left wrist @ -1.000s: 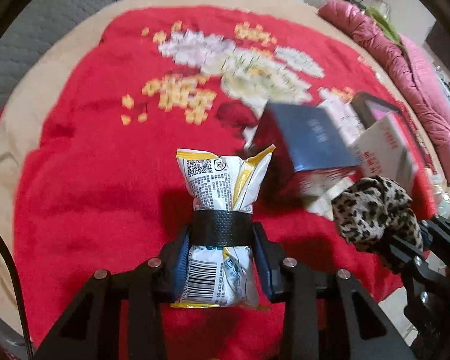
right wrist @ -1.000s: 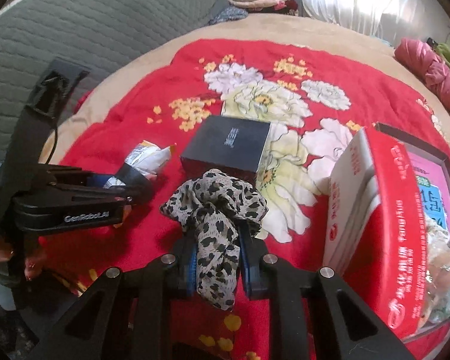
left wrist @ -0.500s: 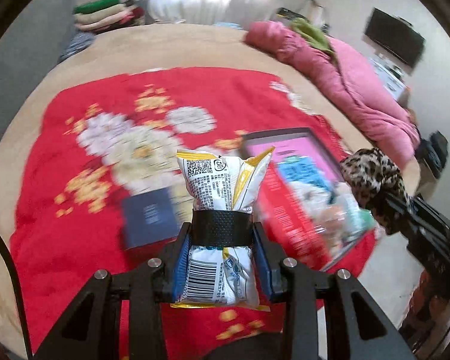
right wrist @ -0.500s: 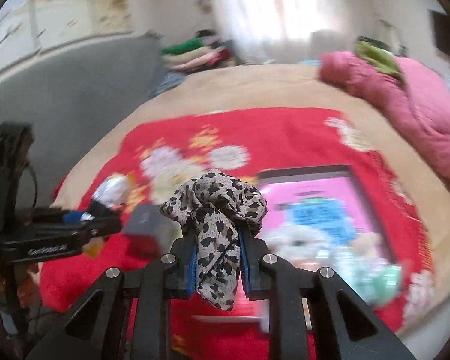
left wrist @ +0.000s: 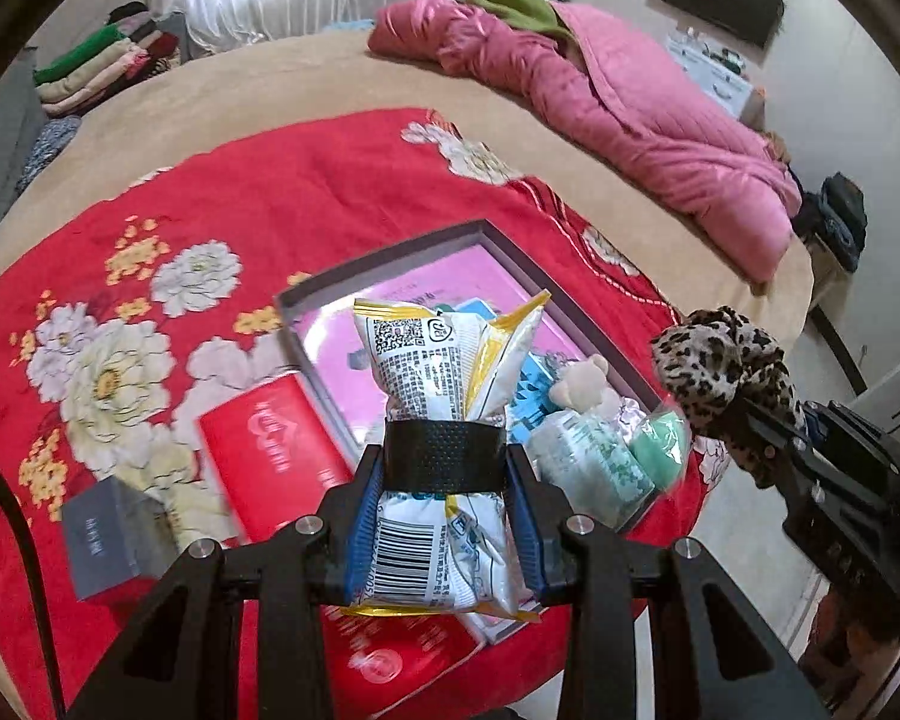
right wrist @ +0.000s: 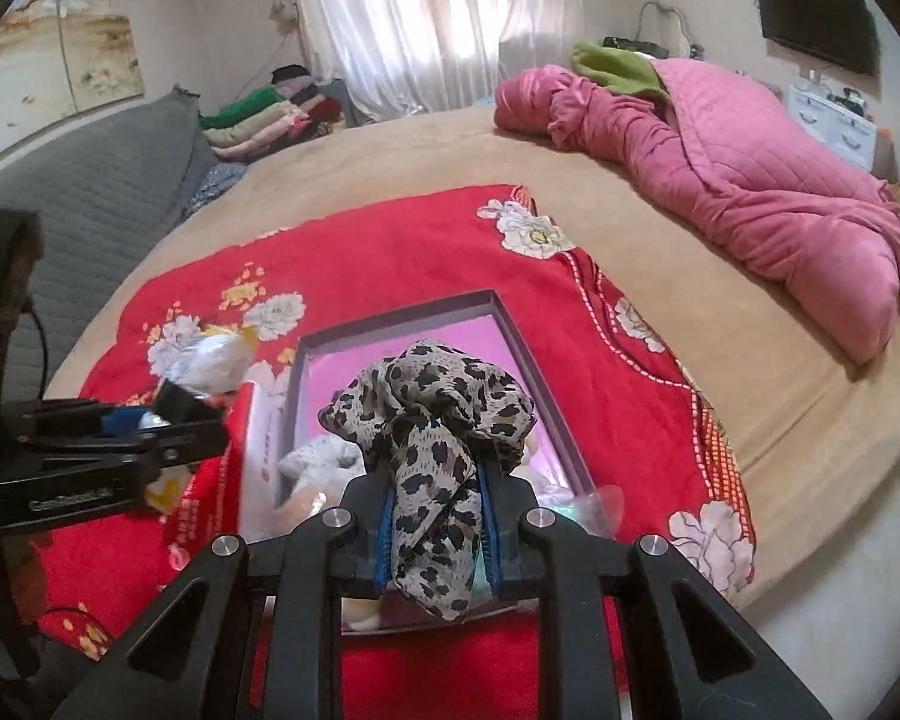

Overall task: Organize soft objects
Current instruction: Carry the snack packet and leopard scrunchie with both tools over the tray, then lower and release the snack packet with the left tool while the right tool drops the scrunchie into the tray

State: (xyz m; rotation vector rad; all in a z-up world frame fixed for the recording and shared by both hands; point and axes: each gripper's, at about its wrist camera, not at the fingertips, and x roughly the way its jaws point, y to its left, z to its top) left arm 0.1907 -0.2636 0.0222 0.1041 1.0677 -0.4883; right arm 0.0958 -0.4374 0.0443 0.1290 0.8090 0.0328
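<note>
A home bedroom: round tan bed (right wrist: 426, 150), rumpled pink quilt (right wrist: 750, 180), white sheer curtains (right wrist: 426, 18), wall-mounted black television (right wrist: 813, 12).

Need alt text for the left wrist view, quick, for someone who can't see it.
Left tongs grip a white-and-yellow snack packet above an open pink-lined box of soft items on a red floral blanket. At right, other tongs hold a leopard-print cloth.

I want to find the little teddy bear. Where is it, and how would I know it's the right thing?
Look at the red flowered blanket on the bed, then at the open box with the pink bottom lying on it. The small teddy bear sits in the box's near right part, among the packets there. It is the only beige, furry thing with round ears; its neighbours are smooth plastic wrappers.
</note>
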